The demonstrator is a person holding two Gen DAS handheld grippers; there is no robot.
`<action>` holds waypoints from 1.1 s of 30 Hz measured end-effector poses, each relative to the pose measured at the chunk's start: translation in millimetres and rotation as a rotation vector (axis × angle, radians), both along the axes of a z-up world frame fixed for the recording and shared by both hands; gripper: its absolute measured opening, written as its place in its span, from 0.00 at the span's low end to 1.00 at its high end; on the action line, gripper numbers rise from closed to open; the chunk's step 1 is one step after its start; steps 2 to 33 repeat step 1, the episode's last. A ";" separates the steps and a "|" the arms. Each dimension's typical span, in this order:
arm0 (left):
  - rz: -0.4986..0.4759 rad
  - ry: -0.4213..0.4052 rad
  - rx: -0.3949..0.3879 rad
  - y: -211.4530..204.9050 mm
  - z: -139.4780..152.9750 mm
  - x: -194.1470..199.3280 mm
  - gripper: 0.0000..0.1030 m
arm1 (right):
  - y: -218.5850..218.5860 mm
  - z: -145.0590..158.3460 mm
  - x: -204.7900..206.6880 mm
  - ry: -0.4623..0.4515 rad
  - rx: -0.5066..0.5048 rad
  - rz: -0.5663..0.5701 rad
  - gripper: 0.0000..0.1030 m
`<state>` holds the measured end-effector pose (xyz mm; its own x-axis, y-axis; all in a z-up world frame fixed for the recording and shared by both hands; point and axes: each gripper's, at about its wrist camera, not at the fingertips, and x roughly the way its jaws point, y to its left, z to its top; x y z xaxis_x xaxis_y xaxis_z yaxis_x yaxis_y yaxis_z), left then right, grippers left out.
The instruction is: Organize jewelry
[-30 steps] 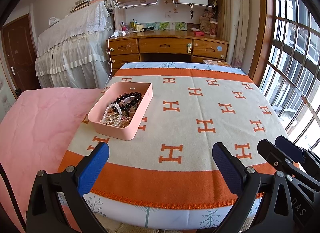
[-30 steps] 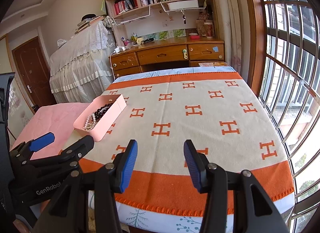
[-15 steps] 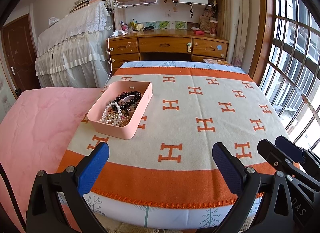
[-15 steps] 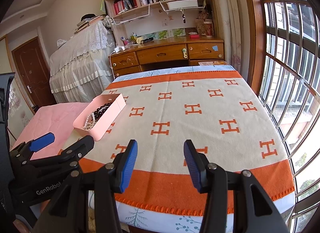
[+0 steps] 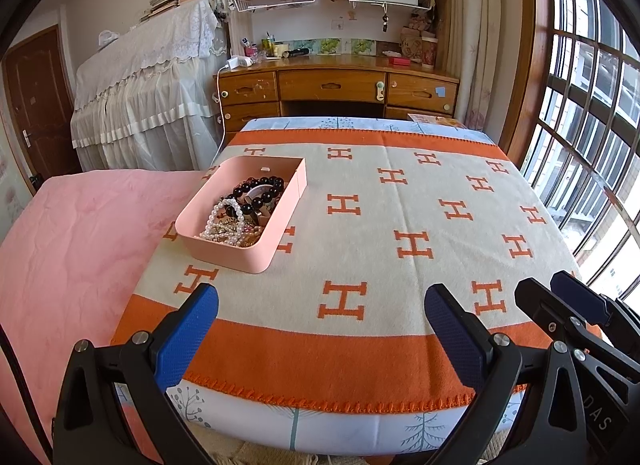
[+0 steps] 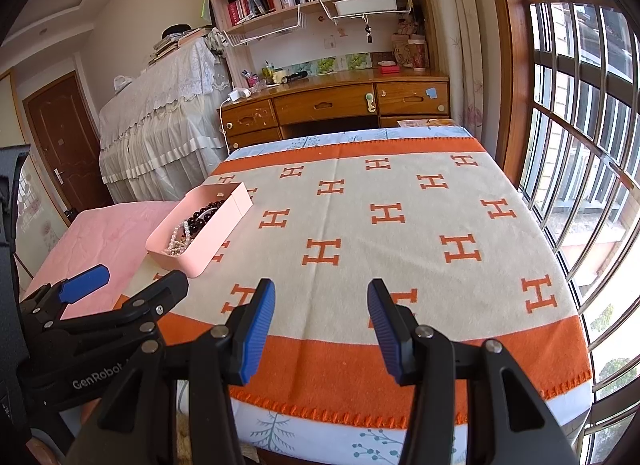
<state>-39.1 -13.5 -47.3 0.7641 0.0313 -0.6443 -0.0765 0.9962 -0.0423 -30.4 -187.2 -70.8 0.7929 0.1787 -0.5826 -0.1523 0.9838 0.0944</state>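
Observation:
A pink box stands on the left part of the table with the orange and cream blanket. It holds a black bead bracelet, a white pearl string and more tangled jewelry. The box also shows in the right wrist view. My left gripper is open and empty above the near table edge, short of the box. My right gripper is open and empty to its right, also above the near edge. Each gripper shows in the other's view, the right one and the left one.
A pink bed adjoins the table on the left. A wooden desk with bookshelves stands behind the table, a lace-covered piece of furniture to its left. A barred window runs along the right.
The view has shifted very slightly; both grippers stay open and in nearly the same place. The box and jewelry have not moved.

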 end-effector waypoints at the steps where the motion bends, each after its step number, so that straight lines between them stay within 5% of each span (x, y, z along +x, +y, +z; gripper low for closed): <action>1: -0.001 0.004 -0.001 0.7 -1.1 0.2 0.99 | -0.2 -0.3 0.0 0.000 0.000 0.000 0.47; 33: -0.001 0.004 -0.001 0.7 -1.1 0.2 0.99 | -0.2 -0.3 0.0 0.000 0.000 0.000 0.47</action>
